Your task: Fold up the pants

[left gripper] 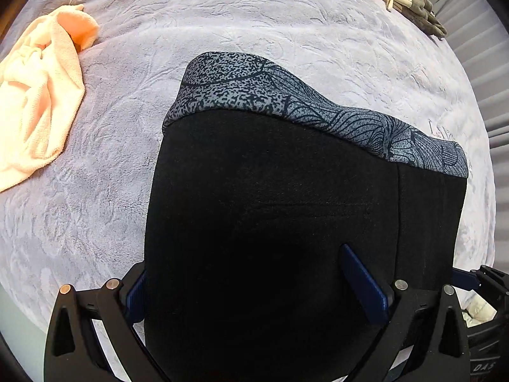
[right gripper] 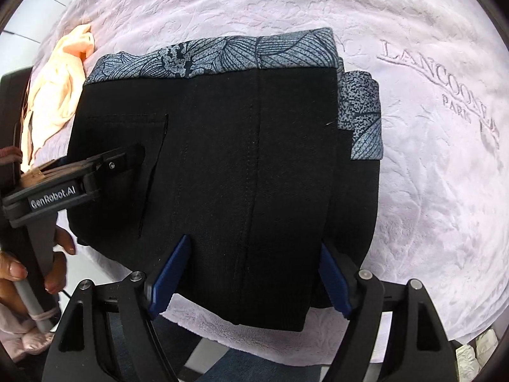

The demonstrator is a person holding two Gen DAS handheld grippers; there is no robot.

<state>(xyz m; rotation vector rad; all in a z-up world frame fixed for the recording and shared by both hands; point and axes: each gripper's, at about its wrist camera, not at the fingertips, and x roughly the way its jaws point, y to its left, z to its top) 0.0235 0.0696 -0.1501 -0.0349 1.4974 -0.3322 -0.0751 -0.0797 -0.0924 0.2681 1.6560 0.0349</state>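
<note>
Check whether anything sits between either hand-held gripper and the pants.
Nothing visible does. Both the left hand-held gripper and the right hand-held gripper stand open right at the folded pants. The peach towel lies off to the side.

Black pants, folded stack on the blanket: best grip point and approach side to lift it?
Judging from the right wrist view, grip the black pants at the near folded edge, coming in low from the camera side. That edge is thick, straight and overhangs the blanket slightly; the patterned waistband lies on the far side. The right gripper already straddles it, open.
</note>
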